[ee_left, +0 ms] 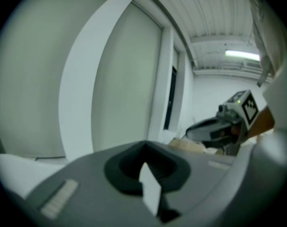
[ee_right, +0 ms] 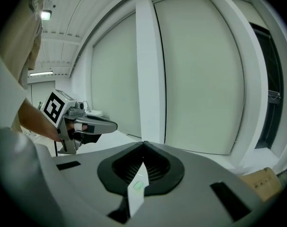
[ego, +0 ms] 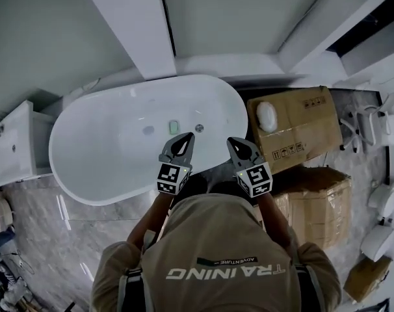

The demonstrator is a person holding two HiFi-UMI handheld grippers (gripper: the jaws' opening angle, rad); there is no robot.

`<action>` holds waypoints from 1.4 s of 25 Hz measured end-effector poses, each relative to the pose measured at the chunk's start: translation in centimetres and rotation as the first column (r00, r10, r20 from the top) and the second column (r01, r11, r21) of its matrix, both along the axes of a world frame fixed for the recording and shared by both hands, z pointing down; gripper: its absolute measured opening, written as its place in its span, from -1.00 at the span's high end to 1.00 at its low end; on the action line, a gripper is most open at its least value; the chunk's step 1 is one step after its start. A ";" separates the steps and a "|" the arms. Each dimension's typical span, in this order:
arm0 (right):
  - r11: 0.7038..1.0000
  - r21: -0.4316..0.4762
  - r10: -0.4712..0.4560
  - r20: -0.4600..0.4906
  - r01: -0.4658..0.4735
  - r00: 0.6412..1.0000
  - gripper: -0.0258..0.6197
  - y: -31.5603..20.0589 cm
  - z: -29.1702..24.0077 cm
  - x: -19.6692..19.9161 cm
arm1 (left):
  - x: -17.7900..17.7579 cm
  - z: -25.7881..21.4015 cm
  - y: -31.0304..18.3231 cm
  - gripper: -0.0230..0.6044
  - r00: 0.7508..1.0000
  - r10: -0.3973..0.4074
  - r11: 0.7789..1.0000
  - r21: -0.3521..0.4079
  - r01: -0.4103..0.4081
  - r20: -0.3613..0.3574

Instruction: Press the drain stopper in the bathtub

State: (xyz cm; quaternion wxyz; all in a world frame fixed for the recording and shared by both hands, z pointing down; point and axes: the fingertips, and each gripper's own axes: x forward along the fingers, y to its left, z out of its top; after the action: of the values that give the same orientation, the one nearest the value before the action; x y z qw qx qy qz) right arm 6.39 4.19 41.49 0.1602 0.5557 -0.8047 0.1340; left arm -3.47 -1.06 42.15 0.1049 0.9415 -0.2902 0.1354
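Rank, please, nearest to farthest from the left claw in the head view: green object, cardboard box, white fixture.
1. Small green object, in the white bathtub by the left claw.
2. Brown cardboard box, right.
3. White boxy fixture, far left.

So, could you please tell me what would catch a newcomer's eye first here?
The big white oval bathtub fills the middle-left of the head view. The left gripper and right gripper hang side by side over its near right edge, fingers together. A cardboard box sits just right of the tub.

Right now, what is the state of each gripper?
Left gripper: closed, holding nothing.
Right gripper: closed, holding nothing.
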 end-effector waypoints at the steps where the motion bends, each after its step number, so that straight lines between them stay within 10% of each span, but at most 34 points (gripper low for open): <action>1: 1.000 -0.005 -0.002 -0.011 0.002 1.000 0.89 -0.7 0.1 -0.2 | -0.2 0.1 -0.8 0.92 1.000 -0.001 1.000 -0.001 0.001 -0.005; 13: 0.997 -0.081 -0.016 -0.029 0.013 0.999 0.90 -4.2 2.3 2.4 | 1.2 4.1 -2.1 0.92 0.996 -0.018 0.995 -0.092 0.026 0.089; 18: 0.989 -0.107 -0.103 0.002 0.102 0.995 0.90 -6.5 4.6 4.0 | 3.7 5.2 -3.1 0.92 0.965 -0.008 1.000 -0.008 0.011 0.263; 25: 0.950 -0.203 -0.249 -0.038 0.236 0.968 0.90 -9.2 12.9 8.1 | 7.9 8.9 -5.4 0.92 0.968 -0.117 0.984 -0.107 0.144 0.221; 35: 0.897 -0.300 -0.343 -0.010 0.325 0.939 0.89 -12.9 22.6 6.7 | 4.6 17.8 -9.0 0.92 0.927 -0.270 0.908 -0.252 0.335 0.259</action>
State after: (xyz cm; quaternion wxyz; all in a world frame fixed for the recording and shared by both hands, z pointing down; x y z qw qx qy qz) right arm 13.07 -8.67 64.06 0.2868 0.3832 -0.8537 0.2051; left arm 1.10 -10.06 60.00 0.2301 0.8380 -0.4200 0.2614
